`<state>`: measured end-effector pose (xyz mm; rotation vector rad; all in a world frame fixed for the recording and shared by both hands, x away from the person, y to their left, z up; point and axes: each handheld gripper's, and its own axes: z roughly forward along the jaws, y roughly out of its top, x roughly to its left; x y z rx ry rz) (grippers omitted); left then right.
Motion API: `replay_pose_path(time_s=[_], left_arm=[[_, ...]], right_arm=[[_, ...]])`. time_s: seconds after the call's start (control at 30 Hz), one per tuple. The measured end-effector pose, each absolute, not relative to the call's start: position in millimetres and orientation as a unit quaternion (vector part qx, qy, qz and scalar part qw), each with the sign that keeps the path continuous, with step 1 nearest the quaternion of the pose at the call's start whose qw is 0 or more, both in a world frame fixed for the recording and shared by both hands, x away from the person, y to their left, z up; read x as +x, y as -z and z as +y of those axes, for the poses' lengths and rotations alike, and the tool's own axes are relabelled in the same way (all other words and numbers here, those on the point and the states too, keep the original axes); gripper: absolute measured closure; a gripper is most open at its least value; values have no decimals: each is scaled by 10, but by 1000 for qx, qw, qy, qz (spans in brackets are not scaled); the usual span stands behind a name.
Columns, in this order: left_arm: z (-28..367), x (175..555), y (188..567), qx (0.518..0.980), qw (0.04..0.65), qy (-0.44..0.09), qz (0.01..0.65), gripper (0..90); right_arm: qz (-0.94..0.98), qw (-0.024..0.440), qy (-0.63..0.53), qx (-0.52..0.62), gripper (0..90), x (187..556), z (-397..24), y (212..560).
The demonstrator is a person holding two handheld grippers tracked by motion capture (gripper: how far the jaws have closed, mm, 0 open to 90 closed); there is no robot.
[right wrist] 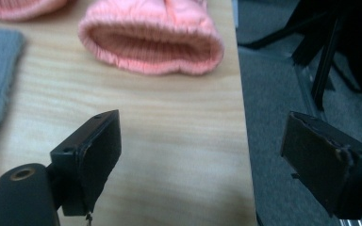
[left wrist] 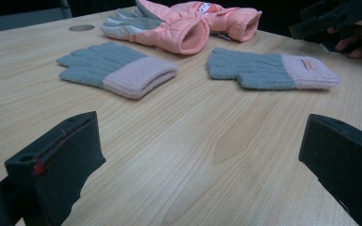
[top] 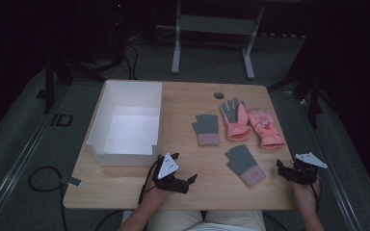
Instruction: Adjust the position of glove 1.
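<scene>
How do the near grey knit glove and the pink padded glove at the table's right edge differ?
The near grey glove is flat ribbed knit with a pale pink cuff bearing a small tag; the right pink glove is puffy, pink all over, with a printed figure. The grey one lies slanted, cuff toward the person; the pink one's cuff gapes open. Both lie loose on the table, untouched.

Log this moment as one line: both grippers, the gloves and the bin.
left gripper: open, empty | right gripper: open, empty | four gloves: on table, untouched | nearest grey glove: between grippers | white bin: empty
</scene>
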<state>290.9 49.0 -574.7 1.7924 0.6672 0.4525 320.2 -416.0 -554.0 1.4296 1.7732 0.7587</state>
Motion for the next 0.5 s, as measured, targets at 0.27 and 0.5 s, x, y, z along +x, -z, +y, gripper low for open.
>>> replay_pose_path(time_s=[0.27,0.5], left_arm=[[484,2910,5746,762,553,-191,279,0],[486,2910,5746,762,553,-190,279,0]], right_arm=[[693,338,-281,571,128,3152,-4186,5430],[698,323,-273,578,132,3124,-4165,5323]])
